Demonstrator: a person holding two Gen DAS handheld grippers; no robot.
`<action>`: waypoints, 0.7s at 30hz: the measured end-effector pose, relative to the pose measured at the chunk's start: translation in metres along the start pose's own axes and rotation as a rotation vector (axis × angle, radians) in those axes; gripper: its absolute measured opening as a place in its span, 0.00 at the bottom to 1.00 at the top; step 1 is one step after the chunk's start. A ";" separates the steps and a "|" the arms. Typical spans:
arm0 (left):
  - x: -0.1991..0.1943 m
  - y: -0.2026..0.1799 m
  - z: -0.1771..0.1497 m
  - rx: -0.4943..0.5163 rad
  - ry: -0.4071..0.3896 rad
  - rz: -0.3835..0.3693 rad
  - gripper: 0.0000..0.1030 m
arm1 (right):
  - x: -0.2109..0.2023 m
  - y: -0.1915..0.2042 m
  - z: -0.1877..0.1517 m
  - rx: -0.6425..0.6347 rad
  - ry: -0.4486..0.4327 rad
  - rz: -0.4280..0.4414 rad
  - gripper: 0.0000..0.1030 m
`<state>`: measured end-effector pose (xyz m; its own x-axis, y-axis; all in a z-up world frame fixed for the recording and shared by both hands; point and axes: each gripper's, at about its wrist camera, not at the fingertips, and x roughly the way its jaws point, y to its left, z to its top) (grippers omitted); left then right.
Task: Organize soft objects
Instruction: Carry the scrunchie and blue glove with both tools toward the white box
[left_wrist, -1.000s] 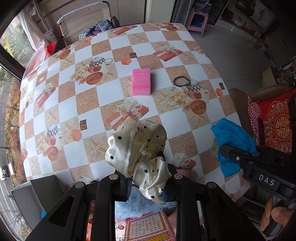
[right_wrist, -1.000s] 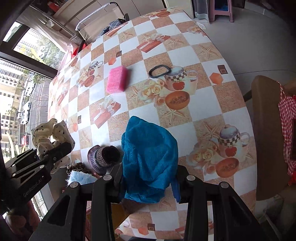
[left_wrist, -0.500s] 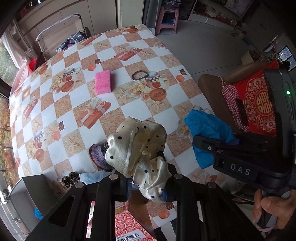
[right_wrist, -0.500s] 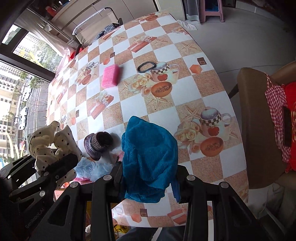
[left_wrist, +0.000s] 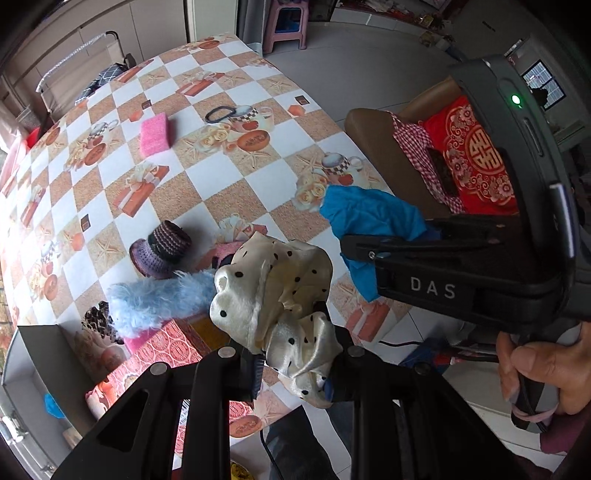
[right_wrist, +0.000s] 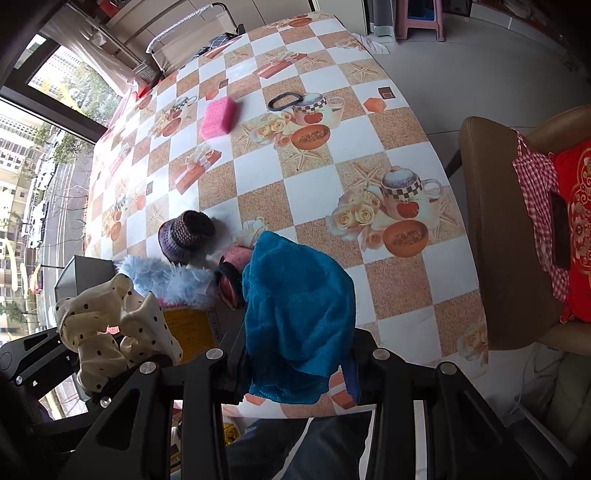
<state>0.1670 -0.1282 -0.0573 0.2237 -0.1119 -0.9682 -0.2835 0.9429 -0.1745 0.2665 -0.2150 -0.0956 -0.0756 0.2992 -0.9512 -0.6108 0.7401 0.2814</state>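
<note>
left gripper (left_wrist: 295, 365): jaws pinch the dotted scrunchie (left_wrist: 273, 295), lifted off the surface (left_wrist: 221, 184) to carry it | right gripper (right_wrist: 295, 365): jaws pinch the blue cloth (right_wrist: 295, 314), hanging just beside | fluffy pile under both, likely the drop spot

Black plastic left gripper (left_wrist: 295, 373) and right gripper (right_wrist: 295, 373): silver screws, white "DAS" lettering, green LED; maroon sleeve (left_wrist: 565, 435), dark trousers.

checkered tablecloth table (right_wrist: 280, 192) with pink sponge (right_wrist: 218, 118), black hair tie (right_wrist: 282, 101), knitted purple hat (right_wrist: 186, 234), fluffy blue piece (right_wrist: 166, 278)
</note>
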 end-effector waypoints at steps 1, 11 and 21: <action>0.000 -0.003 -0.005 0.014 0.006 -0.007 0.25 | 0.000 0.002 -0.004 -0.007 0.005 -0.001 0.39; 0.002 -0.011 -0.053 0.107 0.046 -0.056 0.25 | 0.013 0.026 -0.038 -0.078 0.078 -0.002 0.39; -0.004 -0.001 -0.091 0.133 0.065 -0.071 0.25 | 0.029 0.059 -0.072 -0.186 0.166 -0.003 0.39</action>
<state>0.0813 -0.1574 -0.0699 0.1765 -0.1955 -0.9647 -0.1424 0.9647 -0.2215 0.1712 -0.2058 -0.1158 -0.1925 0.1825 -0.9642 -0.7448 0.6126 0.2646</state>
